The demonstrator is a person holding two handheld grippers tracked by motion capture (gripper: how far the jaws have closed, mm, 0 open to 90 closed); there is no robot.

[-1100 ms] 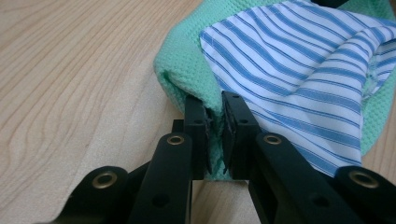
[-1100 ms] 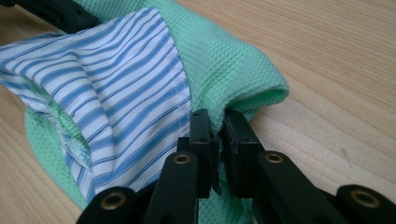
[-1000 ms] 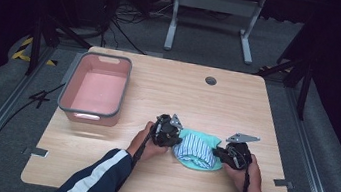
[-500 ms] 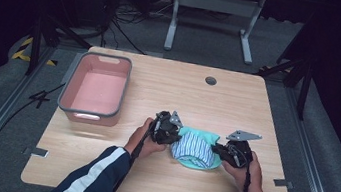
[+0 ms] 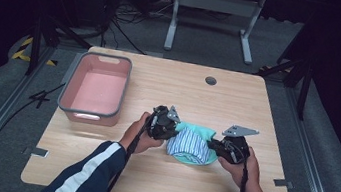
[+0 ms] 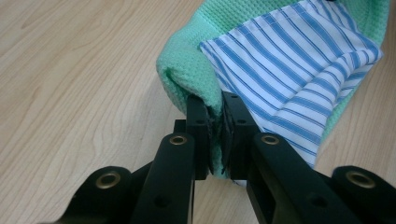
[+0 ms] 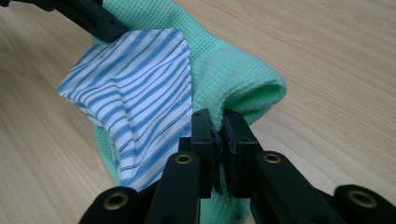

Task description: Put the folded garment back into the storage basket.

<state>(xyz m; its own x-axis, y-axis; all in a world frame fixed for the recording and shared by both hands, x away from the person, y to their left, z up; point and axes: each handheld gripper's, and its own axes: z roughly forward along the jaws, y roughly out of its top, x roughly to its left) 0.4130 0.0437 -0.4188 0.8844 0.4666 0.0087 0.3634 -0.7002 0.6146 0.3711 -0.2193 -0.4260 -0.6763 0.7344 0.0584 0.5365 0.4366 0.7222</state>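
High view: a person works at the wooden table (image 5: 156, 180) with a green cloth (image 5: 202, 131) bundled near the front edge, a blue-striped cloth (image 5: 191, 144) lying on top of it.
Left gripper (image 6: 214, 135): jaws pinched nearly together on the green cloth's rolled edge, at the bundle's left end.
Right gripper (image 7: 217, 140): same story on the right end, jaws closed tight on a fold of green weave.
Key relation: the bundle's long axis runs left to right between the two tools, each one touching its own end, so neither hand is nearer; my guess is any next move is a shared lift or fold.
Striped cloth: sits loose in the sag between the grips, not visibly pinched itself; it could slide if the ends rise unevenly.
Pink bin (image 5: 67, 106): well apart to the left, grey-rimmed, and it looks empty.
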